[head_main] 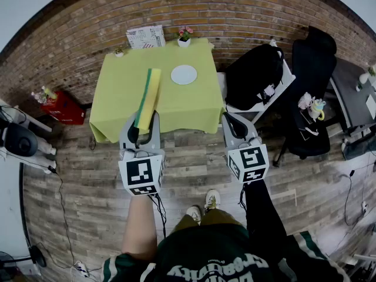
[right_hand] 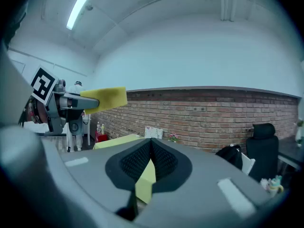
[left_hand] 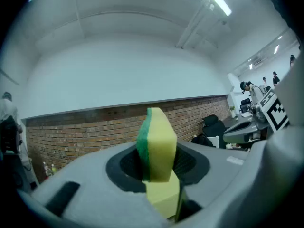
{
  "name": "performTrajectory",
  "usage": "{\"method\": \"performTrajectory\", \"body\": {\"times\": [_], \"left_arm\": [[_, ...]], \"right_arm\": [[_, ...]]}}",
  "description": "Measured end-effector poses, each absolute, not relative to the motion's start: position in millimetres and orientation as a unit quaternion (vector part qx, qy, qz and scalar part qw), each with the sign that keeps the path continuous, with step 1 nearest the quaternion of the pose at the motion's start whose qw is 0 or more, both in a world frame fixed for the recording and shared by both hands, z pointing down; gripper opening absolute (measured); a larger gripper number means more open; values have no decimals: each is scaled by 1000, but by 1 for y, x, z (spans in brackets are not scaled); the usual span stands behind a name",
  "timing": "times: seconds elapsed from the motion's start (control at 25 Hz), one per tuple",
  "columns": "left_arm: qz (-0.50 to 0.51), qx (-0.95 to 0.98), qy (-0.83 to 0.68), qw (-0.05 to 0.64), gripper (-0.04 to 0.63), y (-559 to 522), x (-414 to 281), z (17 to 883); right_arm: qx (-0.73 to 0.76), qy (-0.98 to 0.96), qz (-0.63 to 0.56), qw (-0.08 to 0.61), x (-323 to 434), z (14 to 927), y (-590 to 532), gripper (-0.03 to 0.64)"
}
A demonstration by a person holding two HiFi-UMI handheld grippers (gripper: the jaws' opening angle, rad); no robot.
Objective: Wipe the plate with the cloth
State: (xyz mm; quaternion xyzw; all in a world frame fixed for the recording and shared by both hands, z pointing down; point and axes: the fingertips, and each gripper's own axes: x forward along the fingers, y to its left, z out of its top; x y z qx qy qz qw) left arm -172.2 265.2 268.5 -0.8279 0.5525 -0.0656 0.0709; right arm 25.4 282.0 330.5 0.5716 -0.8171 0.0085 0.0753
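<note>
Brick wall (head_main: 235, 16) and a wood-plank floor (head_main: 194, 163) frame a small tabletop (head_main: 117, 87) draped in a yellow-green cloth, seen from above by a person standing back from it. To its right, a black bag (head_main: 255, 75) sits on a white chair, beside a black office chair (head_main: 311, 69); both are off the path. A red crate (head_main: 61, 107) stands on the floor to the left.

The left claw (head_main: 141, 129) is clamped on the near end of a long sponge (head_main: 149, 96), yellow with a green scouring face. The sponge's long axis points away from the person, over the tabletop. The right claw (head_main: 239, 128) has its jaws pressed together on nothing and hangs over the floor, short of the near edge.

The round white plate (head_main: 184, 74) lies flat on the far half of the tabletop, ahead of both claws and between them, a little nearer the left. The sponge's far end appears just left of it. Nothing stands between sponge and plate. A small flower pot (head_main: 184, 35) and a printed box (head_main: 145, 37) sit along the back edge, behind the plate.
</note>
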Motion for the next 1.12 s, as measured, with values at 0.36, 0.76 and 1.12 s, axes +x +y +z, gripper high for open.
{"method": "performTrajectory", "body": {"times": [0.36, 0.76, 1.12], "left_arm": [[-56, -837, 540, 66, 132, 331, -201, 270], [-48, -843, 531, 67, 132, 341, -204, 266], [-54, -840, 535, 66, 133, 303, -193, 272]], "right_arm": [[587, -805, 0, 83, -2, 328, 354, 14], [604, -794, 8, 66, -3, 327, 365, 14], [595, -801, 9, 63, 2, 332, 326, 14]]}}
